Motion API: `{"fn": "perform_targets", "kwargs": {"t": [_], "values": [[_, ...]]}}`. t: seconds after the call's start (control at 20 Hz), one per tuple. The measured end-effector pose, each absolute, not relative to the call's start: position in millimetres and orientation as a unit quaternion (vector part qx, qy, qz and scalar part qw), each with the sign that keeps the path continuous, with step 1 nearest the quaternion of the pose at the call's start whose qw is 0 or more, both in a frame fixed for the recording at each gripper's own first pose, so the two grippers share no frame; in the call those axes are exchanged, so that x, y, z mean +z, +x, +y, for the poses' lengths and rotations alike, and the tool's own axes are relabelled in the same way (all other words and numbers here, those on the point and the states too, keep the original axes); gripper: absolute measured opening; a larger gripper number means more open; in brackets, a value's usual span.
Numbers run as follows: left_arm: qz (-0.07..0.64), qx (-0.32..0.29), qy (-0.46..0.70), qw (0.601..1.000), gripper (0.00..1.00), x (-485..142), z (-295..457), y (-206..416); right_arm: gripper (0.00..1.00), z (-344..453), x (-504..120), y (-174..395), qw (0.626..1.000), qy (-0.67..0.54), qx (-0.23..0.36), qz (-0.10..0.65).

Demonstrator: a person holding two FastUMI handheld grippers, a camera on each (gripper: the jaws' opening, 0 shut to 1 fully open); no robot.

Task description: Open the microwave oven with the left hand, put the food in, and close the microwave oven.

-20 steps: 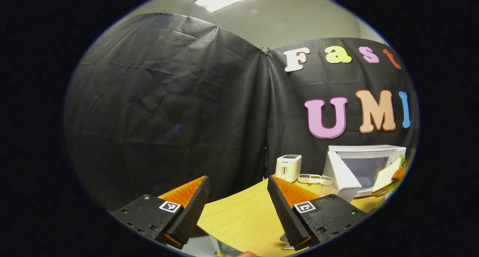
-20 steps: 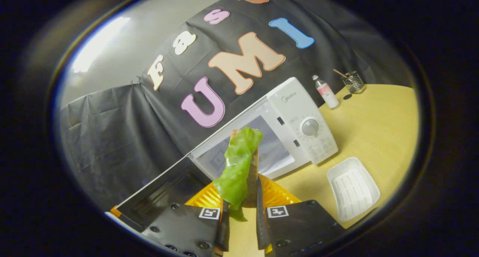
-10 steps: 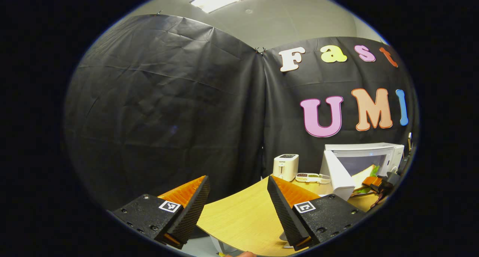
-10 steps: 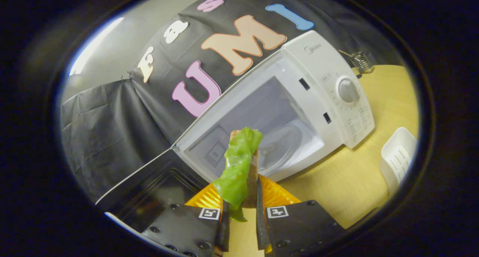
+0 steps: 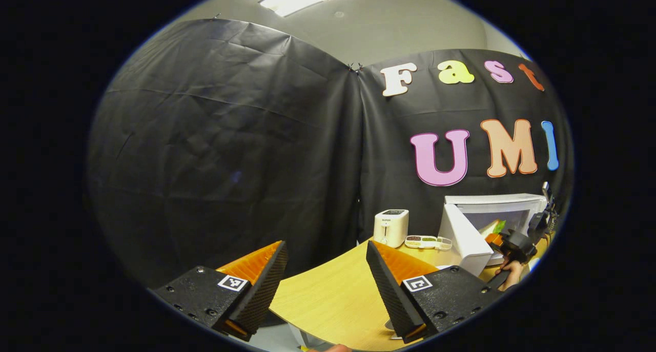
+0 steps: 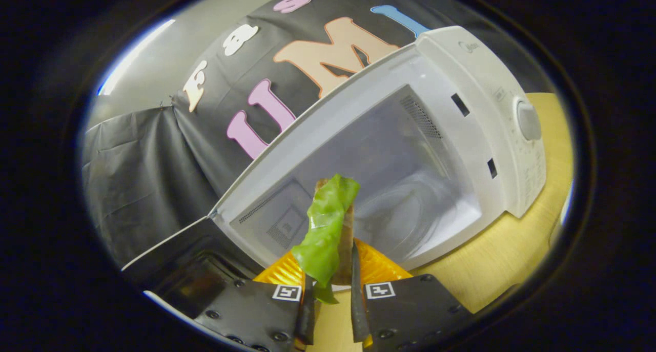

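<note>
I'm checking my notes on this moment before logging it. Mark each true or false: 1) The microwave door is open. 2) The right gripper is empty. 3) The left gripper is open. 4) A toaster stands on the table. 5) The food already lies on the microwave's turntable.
1) True: the microwave has its door swung open.
2) False: the right gripper is shut on the food, a sandwich with a green leaf.
3) True: the left gripper has its fingers spread, nothing between them.
4) True: the toaster stands on the table.
5) False: the food is held up at the cavity's mouth.
</note>
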State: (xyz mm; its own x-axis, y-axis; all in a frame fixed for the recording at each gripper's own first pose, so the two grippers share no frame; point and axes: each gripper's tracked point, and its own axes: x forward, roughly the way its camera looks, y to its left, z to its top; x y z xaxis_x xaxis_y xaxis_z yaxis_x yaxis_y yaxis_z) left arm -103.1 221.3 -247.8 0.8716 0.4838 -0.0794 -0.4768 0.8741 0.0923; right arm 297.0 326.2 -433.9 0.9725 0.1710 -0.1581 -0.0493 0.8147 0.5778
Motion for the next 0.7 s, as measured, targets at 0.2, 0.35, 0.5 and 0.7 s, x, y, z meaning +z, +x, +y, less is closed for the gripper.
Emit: {"fn": "perform_targets", "kwargs": {"t": [0.2, 0.35, 0.5, 0.7], "values": [[0.051, 0.248, 0.033, 0.967, 0.94, -248.3, 220.7, -102.7, 0.29, 326.8, -438.2, 308.4, 0.945, 0.303, 0.055, 0.107], [0.053, 0.244, 0.03, 0.968, 0.9, -250.4, 218.1, -102.6, 0.28, 314.6, -444.3, 323.2, 0.952, 0.285, 0.038, 0.109], [0.052, 0.248, 0.033, 0.967, 0.94, -249.4, 221.6, -102.8, 0.28, 307.6, -453.0, 332.4, 0.95, 0.283, 0.032, 0.123], [0.054, 0.247, 0.031, 0.967, 0.9, -251.1, 219.8, -101.2, 0.36, 294.6, -466.3, 336.5, 0.949, 0.278, 0.021, 0.147]]}}
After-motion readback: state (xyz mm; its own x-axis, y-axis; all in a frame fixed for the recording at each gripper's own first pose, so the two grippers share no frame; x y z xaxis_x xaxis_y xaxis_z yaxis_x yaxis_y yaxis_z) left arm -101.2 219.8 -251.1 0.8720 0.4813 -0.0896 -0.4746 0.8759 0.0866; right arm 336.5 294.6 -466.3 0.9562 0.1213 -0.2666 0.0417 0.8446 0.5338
